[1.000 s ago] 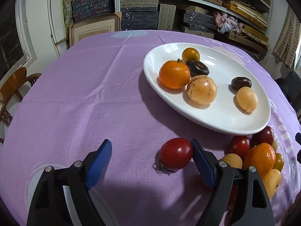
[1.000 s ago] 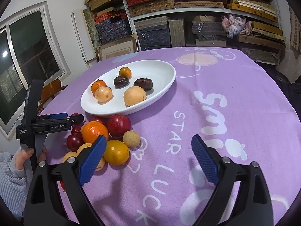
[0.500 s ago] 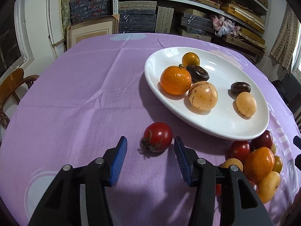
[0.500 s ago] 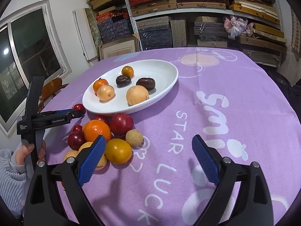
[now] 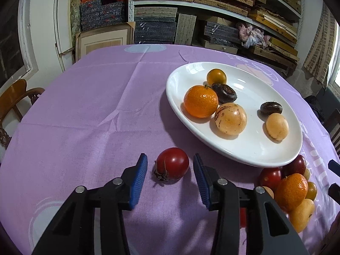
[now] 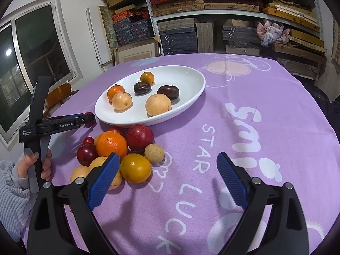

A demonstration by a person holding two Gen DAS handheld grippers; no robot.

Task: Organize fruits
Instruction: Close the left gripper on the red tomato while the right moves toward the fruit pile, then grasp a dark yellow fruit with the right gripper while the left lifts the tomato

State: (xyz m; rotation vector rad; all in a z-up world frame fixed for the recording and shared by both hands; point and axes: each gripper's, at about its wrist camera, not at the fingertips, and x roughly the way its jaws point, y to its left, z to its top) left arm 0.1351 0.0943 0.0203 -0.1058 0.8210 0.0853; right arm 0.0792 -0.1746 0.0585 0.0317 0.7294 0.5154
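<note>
A small red tomato [image 5: 173, 163] lies on the purple tablecloth, just short of the white oval plate [image 5: 244, 148]. My left gripper [image 5: 170, 159] straddles it with its jaws closing; a thin gap still shows between each blue pad and the tomato. The plate holds a tangerine [image 5: 200, 101], a small yellow-orange fruit, two dark fruits and two pale round ones. In the right wrist view my right gripper [image 6: 168, 156] hangs open and empty over the cloth, beside a pile of loose fruit [image 6: 111, 143]. There the left gripper [image 6: 85, 119] reaches toward the plate's near rim [image 6: 187, 80].
A person's hand [image 6: 31, 165] in a grey sleeve holds the left gripper's handle. A wooden chair [image 5: 14, 97] stands at the table's left edge. Shelves of stacked boxes [image 5: 191, 10] fill the wall behind. White lettering [image 6: 244, 123] runs across the cloth to the right.
The left gripper's jaws have drawn in from wide apart to close around the tomato, which now sits centred between them rather than by the right pad. The right gripper has stayed put.
</note>
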